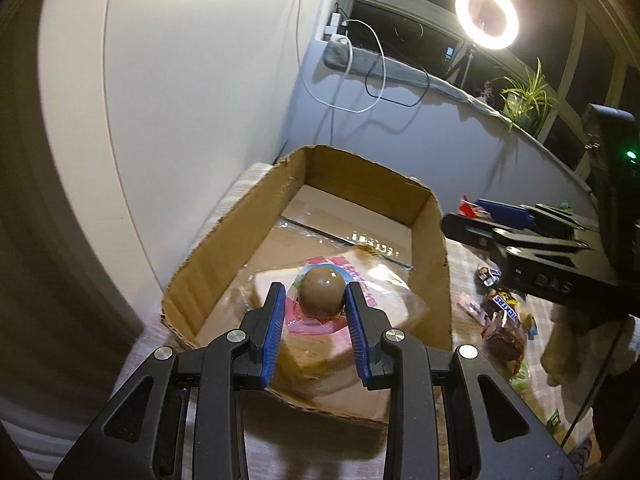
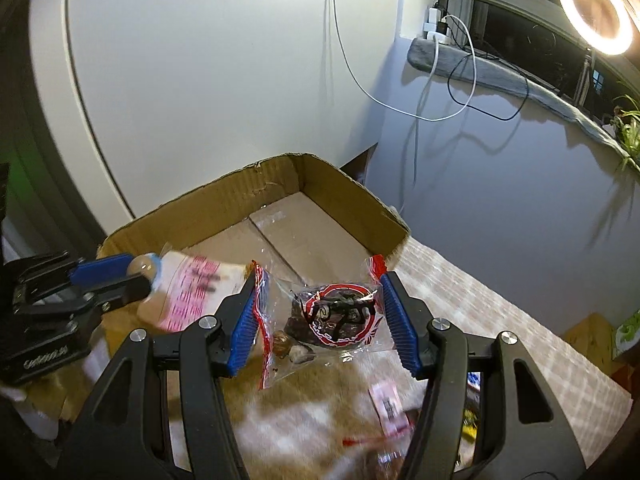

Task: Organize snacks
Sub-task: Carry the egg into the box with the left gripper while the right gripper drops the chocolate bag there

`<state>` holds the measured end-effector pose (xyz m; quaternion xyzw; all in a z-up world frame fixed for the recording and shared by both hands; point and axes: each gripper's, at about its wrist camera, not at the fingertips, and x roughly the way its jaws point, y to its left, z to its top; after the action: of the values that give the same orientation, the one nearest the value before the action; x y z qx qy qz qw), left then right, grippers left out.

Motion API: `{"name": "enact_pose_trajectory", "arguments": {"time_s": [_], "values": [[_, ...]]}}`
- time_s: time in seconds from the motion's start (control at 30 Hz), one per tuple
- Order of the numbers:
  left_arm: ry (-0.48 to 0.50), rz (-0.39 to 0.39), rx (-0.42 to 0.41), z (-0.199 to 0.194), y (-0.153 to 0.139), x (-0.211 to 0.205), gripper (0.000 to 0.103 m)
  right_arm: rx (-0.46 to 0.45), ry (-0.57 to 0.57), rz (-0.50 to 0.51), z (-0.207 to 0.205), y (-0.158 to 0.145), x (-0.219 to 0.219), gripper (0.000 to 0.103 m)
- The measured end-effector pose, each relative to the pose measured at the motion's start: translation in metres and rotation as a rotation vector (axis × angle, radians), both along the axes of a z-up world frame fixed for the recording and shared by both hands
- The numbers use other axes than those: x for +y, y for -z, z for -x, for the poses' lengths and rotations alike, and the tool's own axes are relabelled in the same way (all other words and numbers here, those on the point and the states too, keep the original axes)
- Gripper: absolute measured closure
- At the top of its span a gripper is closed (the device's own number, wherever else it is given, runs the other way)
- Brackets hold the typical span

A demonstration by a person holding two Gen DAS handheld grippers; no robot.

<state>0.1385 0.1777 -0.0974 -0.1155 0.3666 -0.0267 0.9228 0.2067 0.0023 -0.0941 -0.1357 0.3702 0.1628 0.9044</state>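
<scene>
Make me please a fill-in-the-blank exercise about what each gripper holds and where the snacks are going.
1. The left gripper is closed on a pink and white packet with a round ____ ball at its front.
2. The right gripper holds a clear bag with ____ edges.
3. Both snacks hang over an open ____ box.
4. A bar marked Snickers lies on the table, ____ the box.

Missing words: brown; red; cardboard; outside

Pale wall (image 1: 180, 80), glowing ring light (image 1: 487, 15) (by dark window (image 1: 404, 28)), dangling cables (image 2: 452, 92), potted plant (image 1: 524, 96)
</scene>
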Motion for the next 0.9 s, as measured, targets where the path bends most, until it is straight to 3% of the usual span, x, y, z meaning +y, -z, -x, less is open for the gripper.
{"name": "enact_pose_trajectory", "arguments": {"time_s": [0.47, 0.53, 0.6, 0.63, 0.9], "values": [[-0.008, 0.012, 0.010, -0.004, 0.003, 0.003, 0.072, 0.018, -0.020, 0.026, -0.034, 0.017, 0.023, 0.040], [-0.003, 0.010, 0.009, -0.004, 0.002, 0.002, 0.068, 0.018, -0.020, 0.030, -0.034, 0.018, 0.025, 0.031], [-0.004, 0.008, 0.003, -0.003, 0.001, 0.002, 0.050, 0.008, -0.020, 0.033, -0.033, 0.017, 0.025, 0.018], [-0.007, 0.006, -0.002, -0.003, 0.000, 0.001, 0.047, 0.000, -0.019, 0.036, -0.032, 0.016, 0.026, 0.015], [-0.006, -0.002, -0.006, -0.001, -0.003, -0.002, 0.043, -0.014, -0.006, 0.039, -0.027, 0.008, 0.021, 0.008]]}}
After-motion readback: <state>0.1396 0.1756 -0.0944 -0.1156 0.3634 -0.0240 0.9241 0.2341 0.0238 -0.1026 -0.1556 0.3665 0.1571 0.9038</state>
